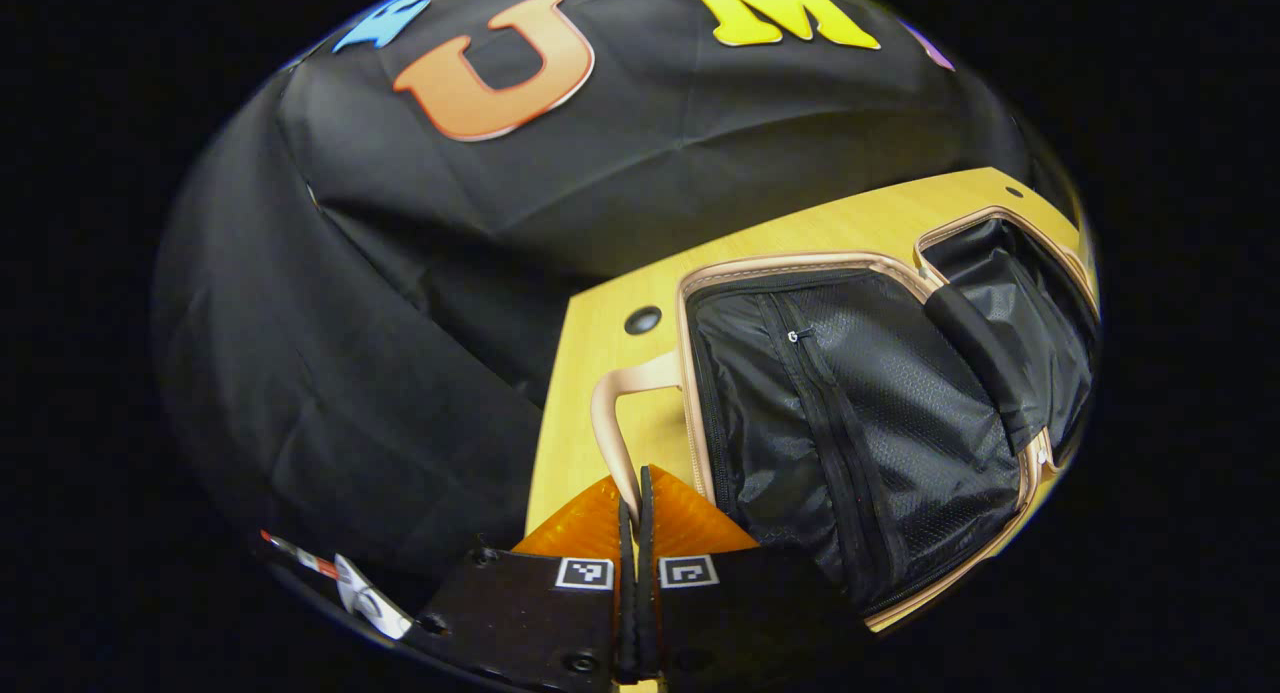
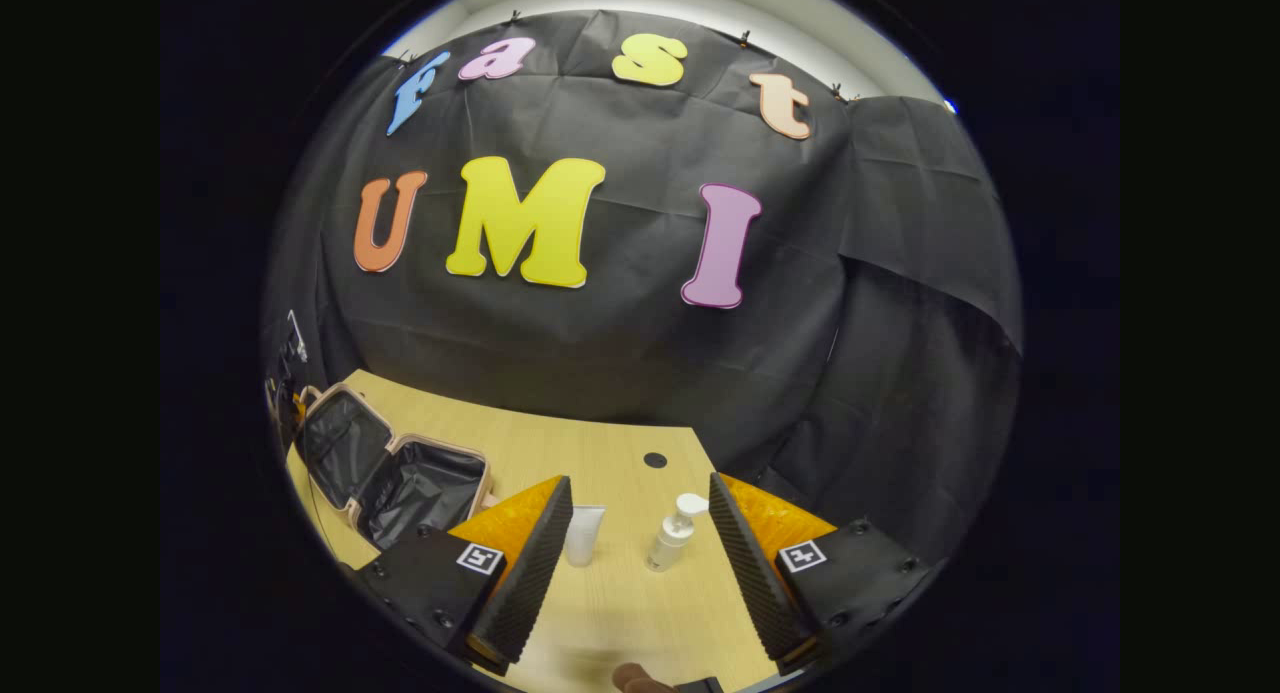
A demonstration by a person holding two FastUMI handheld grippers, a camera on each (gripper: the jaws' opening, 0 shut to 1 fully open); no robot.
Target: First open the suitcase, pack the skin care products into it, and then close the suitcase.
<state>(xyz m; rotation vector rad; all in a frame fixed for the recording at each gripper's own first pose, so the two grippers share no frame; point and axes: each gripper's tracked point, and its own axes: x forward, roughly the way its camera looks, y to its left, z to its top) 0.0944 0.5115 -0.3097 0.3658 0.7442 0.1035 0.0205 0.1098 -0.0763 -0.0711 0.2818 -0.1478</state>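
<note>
The suitcase (image 1: pixel 860 423) lies open on the wooden table, both halves lined in black with a pale pink rim. My left gripper (image 1: pixel 636 481) is at its near side, shut on the curved pink handle (image 1: pixel 612 413), which runs in between the fingertips. In the right gripper view the open suitcase (image 2: pixel 400 473) sits at the far left of the table. A white tube (image 2: pixel 583 533) and a white pump bottle (image 2: pixel 672 533) stand on the table just ahead of my right gripper (image 2: pixel 640 485), between the lines of its two fingers. That gripper is open and holds nothing.
The wooden table (image 2: pixel 600 443) ends at the black cloth wall behind it, with a round dark hole (image 2: pixel 655 460) in its top near the bottle. A zipped mesh pocket (image 1: pixel 800 338) covers the nearer suitcase half. A similar hole (image 1: pixel 642 320) lies beside the handle.
</note>
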